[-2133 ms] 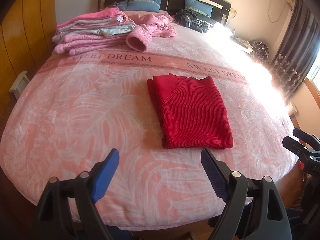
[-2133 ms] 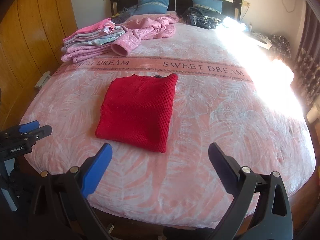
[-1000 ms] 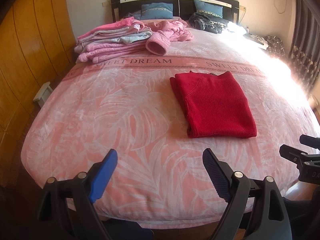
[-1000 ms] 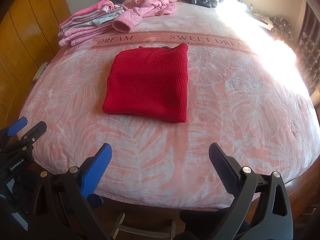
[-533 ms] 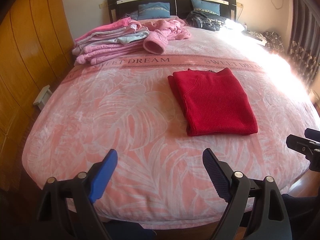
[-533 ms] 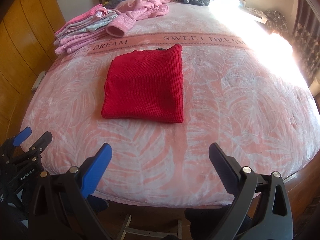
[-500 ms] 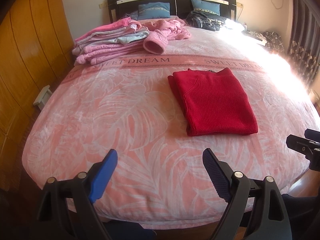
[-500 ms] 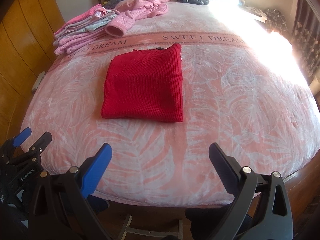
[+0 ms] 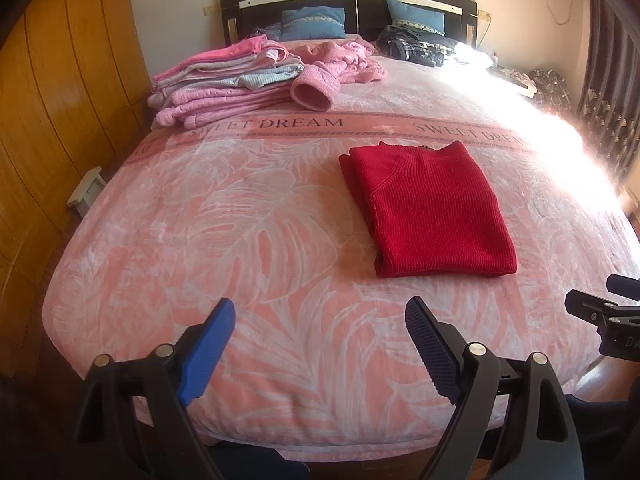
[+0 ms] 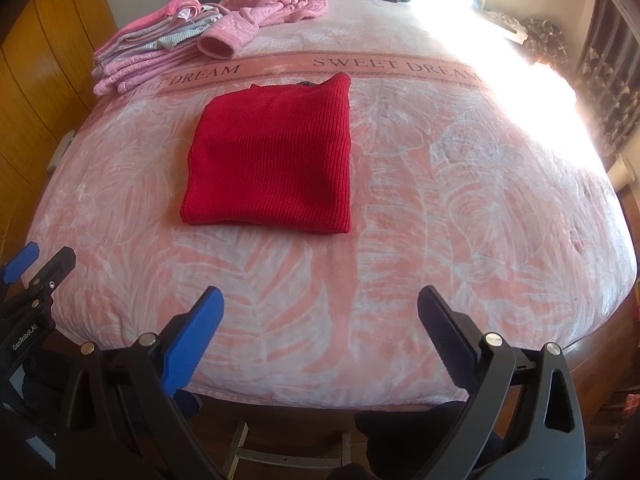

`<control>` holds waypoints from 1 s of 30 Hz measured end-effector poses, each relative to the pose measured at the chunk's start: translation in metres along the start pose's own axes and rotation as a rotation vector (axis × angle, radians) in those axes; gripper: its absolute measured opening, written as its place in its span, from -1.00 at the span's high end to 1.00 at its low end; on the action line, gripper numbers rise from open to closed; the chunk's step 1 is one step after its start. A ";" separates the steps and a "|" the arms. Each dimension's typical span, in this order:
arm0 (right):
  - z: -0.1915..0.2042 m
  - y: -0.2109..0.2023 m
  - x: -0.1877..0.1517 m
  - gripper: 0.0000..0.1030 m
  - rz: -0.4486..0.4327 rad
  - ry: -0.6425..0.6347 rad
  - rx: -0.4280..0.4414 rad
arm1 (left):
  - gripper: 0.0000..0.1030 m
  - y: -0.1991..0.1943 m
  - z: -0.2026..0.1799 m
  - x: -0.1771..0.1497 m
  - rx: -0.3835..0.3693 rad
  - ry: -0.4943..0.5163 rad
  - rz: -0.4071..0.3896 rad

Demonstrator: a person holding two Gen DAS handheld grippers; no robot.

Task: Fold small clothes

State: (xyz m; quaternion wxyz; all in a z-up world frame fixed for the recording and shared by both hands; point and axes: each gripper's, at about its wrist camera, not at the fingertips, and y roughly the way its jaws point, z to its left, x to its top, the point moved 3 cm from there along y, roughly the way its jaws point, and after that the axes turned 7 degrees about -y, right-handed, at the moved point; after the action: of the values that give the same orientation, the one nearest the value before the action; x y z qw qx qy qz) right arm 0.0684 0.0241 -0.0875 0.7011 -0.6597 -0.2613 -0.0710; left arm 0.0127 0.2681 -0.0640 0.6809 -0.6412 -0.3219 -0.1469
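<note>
Now both tools, left tool (image 9: pixel 320 344) and right tool (image 10: pixel 320 336), gape empty at the bed's (image 10: pixel 440 240) foot edge; the sweater (image 10: pixel 272 160) lies ahead, nearer the right.

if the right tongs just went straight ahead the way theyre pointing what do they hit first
Probably the pink bedspread near the foot of the bed. The right tongs are open and empty, aimed down at bare blanket just short of the folded red sweater, which lies further on and slightly left. Depth is hard to judge here.

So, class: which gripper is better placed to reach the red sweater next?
Probably the right gripper: the sweater lies almost straight ahead. From the left gripper, also open, it sits off right.
</note>
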 end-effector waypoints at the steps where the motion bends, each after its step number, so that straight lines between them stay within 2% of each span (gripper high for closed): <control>1: 0.000 0.000 0.000 -0.88 0.000 0.000 -0.002 | -0.70 0.000 0.000 0.000 0.000 0.000 0.000; 30: 0.000 0.005 -0.003 -0.88 0.026 0.003 0.010 | -0.70 0.001 0.000 0.000 0.008 0.004 -0.001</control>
State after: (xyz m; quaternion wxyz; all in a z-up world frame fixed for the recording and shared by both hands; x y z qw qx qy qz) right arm 0.0682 0.0236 -0.0936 0.7055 -0.6595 -0.2520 -0.0617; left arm 0.0129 0.2677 -0.0648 0.6841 -0.6380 -0.3215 -0.1475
